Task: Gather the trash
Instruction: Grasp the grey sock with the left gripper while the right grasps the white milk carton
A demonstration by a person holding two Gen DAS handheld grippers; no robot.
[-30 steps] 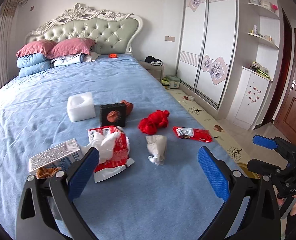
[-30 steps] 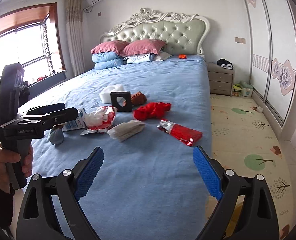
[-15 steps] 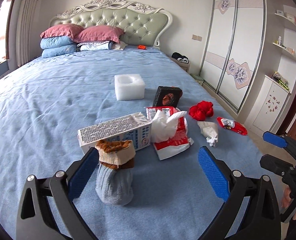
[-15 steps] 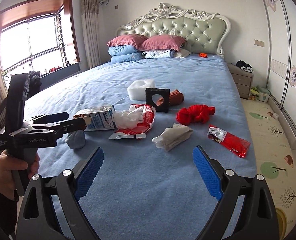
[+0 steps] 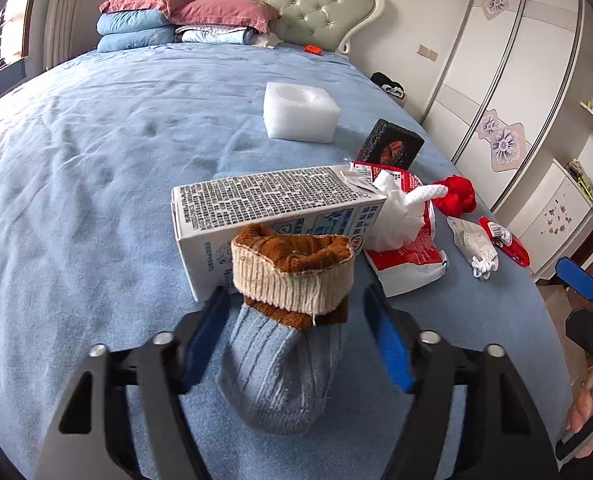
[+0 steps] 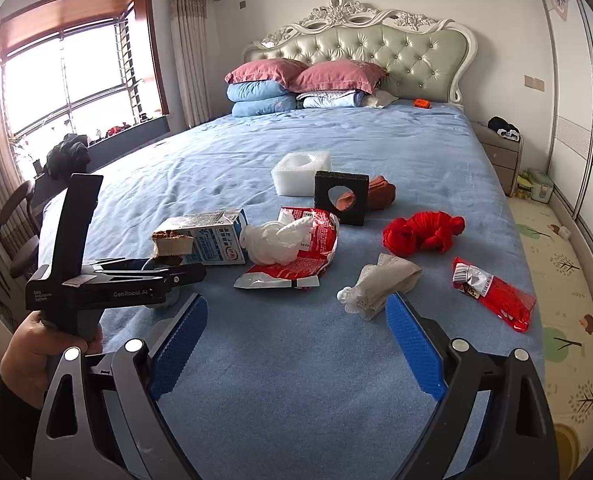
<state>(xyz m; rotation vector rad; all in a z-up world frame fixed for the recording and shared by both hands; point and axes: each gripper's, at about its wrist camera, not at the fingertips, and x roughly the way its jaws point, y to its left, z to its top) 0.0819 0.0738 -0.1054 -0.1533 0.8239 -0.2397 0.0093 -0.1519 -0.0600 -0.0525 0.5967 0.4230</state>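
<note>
Window (image 6: 76, 80) shows only in right view; left claw (image 5: 296, 320) closing around sock (image 5: 284, 364).

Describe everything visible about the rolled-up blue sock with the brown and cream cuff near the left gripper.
The rolled blue ribbed-knit sock is a soft bundle standing on the blue bedspread, with its brown cuff and cream ribbed band on top, opening upward. It sits between the blue pads of the left gripper, whose jaws are closing around it; firm pad contact cannot be confirmed. Directly behind it lies the white printed milk carton on its side, seemingly touching the cuff. The right wrist view shows mostly the cuff.
</note>
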